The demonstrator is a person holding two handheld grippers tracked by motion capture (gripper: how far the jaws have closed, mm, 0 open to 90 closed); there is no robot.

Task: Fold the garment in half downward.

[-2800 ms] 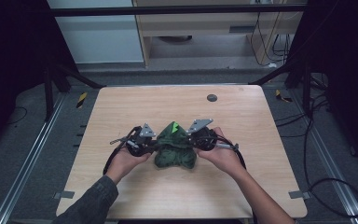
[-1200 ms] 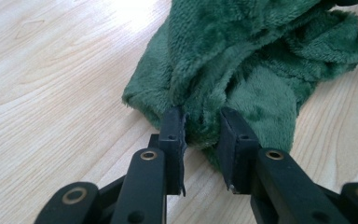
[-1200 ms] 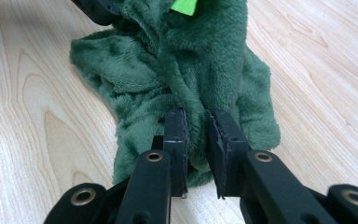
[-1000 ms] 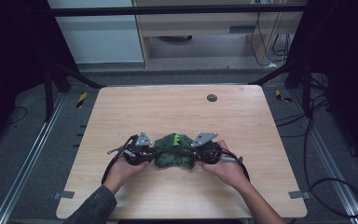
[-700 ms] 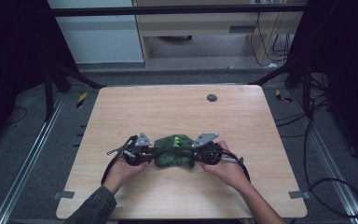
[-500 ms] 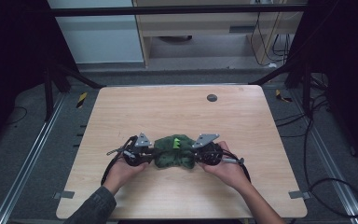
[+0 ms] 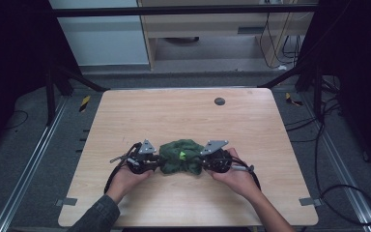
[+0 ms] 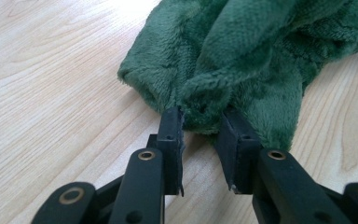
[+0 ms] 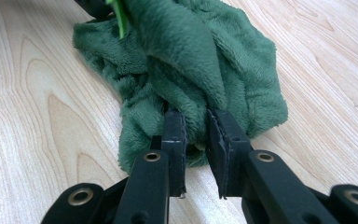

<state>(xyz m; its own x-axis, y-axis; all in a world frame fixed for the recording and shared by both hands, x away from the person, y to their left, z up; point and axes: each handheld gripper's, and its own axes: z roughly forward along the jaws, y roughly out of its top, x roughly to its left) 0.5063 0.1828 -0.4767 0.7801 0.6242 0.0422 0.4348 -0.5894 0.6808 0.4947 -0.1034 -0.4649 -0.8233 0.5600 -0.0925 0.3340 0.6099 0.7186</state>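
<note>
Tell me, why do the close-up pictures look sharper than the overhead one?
High view: soft and dim, dark at the sides, the green cloth small. Left gripper view: plush fibres crisp, jaws' near ends slightly blurred. Right gripper view: bright, even light, the table's wood grain clear.

Green cloth [image 7: 181, 157] seemingly between both grippers, mid-table [image 7: 188, 111].
</note>
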